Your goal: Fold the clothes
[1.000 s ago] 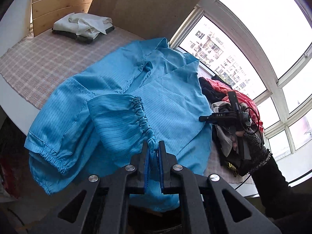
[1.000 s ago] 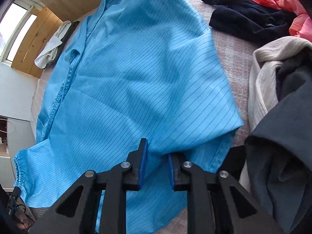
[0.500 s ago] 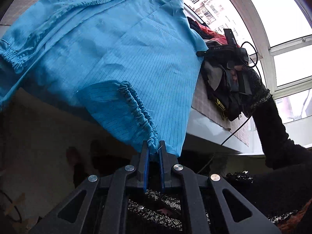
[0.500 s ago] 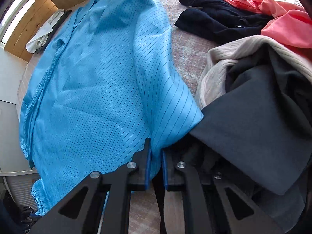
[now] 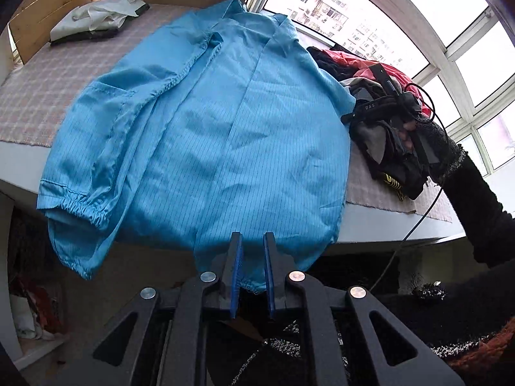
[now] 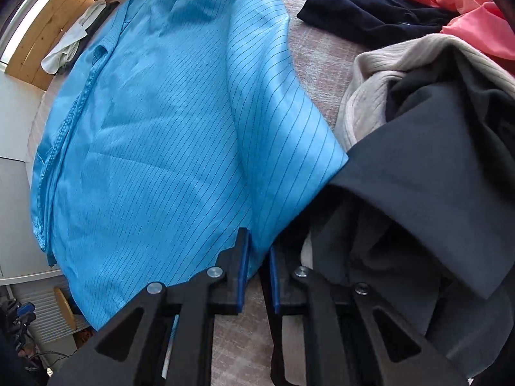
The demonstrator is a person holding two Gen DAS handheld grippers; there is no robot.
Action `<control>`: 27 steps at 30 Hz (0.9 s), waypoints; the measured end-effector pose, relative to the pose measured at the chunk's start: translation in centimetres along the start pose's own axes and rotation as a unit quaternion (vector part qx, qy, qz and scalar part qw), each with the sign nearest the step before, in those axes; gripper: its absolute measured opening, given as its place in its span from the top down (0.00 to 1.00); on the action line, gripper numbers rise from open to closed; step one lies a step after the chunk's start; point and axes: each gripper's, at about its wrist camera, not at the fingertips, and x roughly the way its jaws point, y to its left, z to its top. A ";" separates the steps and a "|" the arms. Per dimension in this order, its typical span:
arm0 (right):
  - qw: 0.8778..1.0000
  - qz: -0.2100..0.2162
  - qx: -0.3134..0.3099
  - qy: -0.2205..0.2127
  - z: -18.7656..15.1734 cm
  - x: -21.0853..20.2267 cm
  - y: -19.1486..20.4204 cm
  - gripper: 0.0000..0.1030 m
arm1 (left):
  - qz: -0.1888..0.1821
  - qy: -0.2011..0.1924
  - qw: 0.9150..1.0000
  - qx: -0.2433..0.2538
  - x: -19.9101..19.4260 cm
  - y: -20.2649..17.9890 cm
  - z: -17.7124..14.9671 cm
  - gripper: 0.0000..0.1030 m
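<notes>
A blue pinstriped jacket [image 5: 209,128] lies spread on the checked tablecloth [image 5: 48,96], its lower part and one elastic cuff [image 5: 254,284] hanging over the table's front edge. My left gripper [image 5: 252,238] is below that edge, open, with the cuff hanging loose low between its fingers. In the right wrist view my right gripper [image 6: 259,244] is shut on the jacket's [image 6: 161,128] right side edge, beside the clothes pile. From the left wrist view, the right gripper [image 5: 347,117] shows in a gloved hand [image 5: 431,148].
A pile of dark, beige and coral clothes [image 6: 434,160] crowds the table's right side [image 5: 379,148]. A folded white and dark stack [image 5: 96,16] sits at the far left by a wooden board. Windows run behind. A cable hangs off the table edge [image 5: 386,225].
The left gripper carried the cuff down over the front edge and let it go, then swung back up. The right gripper closed on the jacket's side edge and has stayed there.
</notes>
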 end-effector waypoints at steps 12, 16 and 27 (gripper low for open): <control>0.995 -0.026 -0.028 -0.096 2.0 -7.5 0.3 0.55 | -0.004 -0.035 0.990 0.140 8.7 -5.3 26.8 0.85; 0.992 -0.072 -0.042 -0.093 4.8 -5.3 -0.8 0.54 | -0.030 -0.024 0.987 0.158 13.4 -6.7 36.1 0.85; 0.997 -0.046 -0.008 -0.057 8.3 -0.4 -4.3 0.54 | -0.039 0.052 0.974 0.216 28.0 -9.5 50.2 0.81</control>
